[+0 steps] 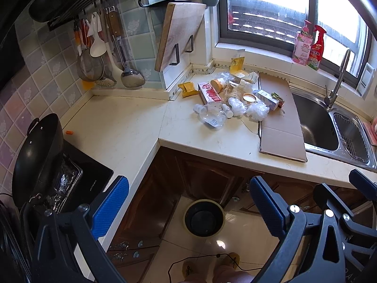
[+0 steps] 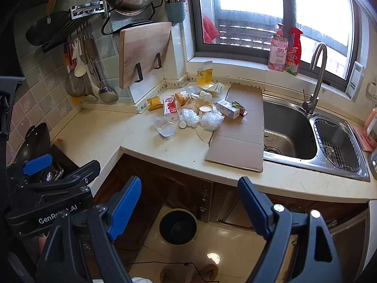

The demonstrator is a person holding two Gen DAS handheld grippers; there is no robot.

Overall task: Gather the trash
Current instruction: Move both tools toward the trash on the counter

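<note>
Left wrist view: the left tongs (image 1: 188,202) hang spread wide and empty over the floor, off the counter's (image 1: 132,127) front edge, and the trash pile (image 1: 232,99) sits whole near the back corner, spilling onto the cardboard (image 1: 280,129) beside the sink (image 1: 315,122). Right wrist view: the right tongs (image 2: 188,205) are likewise spread and empty, the bin (image 2: 178,226) on the floor below looks empty, so collecting appears not yet begun, with every piece left to move.
</note>
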